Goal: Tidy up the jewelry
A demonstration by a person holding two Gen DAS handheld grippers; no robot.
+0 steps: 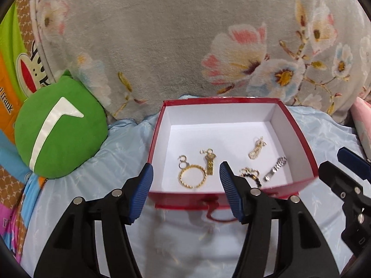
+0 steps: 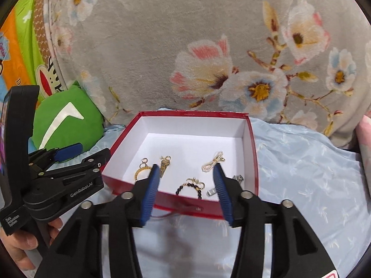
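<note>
Both the left gripper and the right gripper hang wide and empty before the red box's near edge. Five jewelry pieces lie inside, toward its front wall; gathering looks finished, closing probably comes next.

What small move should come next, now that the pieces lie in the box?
Probably draw both grippers clear of the red box. All five pieces lie loose on its white floor: gold ring, gold charm, pearl chain, bead bracelet, silver piece. Left gripper and right gripper are open, holding nothing.
</note>
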